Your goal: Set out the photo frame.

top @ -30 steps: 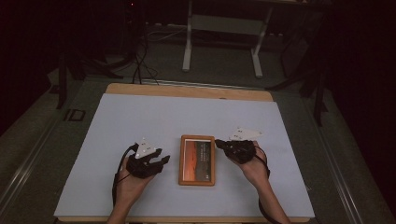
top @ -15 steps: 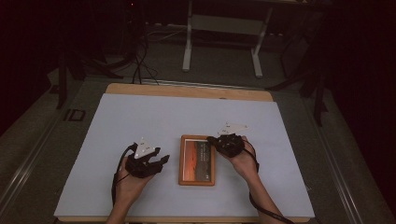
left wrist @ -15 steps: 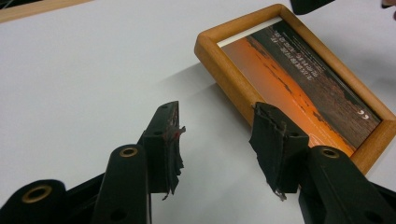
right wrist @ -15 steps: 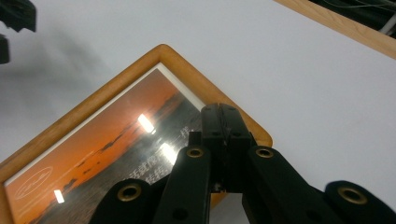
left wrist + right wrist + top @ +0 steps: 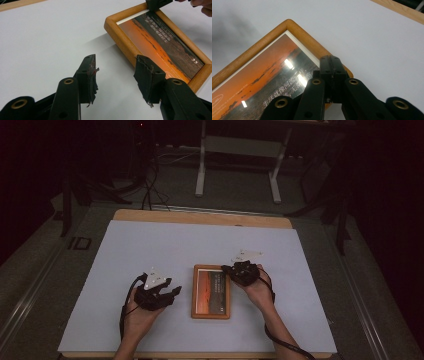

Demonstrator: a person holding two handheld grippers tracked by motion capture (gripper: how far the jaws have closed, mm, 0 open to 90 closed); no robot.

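**Barely begun: frame flat on the table, one gripper at its corner**

Picture frame (image 5: 211, 291), wooden, orange print under glass, lies flat on the white table (image 5: 150, 245), near the person's edge and about midway across. Nothing lifted or tilted as far as I can judge; most of the work looks still ahead.

Right gripper (image 5: 235, 270) sits at the frame's far right corner. In the right gripper view its jaws are pressed together (image 5: 331, 62) right over the wooden rim at that corner. Whether they pinch the rim or merely rest on it, I cannot tell.

Left gripper (image 5: 172, 292) hovers just beside the frame's left edge, apart from it. In the left gripper view its jaws stand spread (image 5: 116, 75), empty, with the frame's (image 5: 160, 42) near long edge just past the right jaw.

Judgement: one corner engaged at best; the left side has no hold yet.
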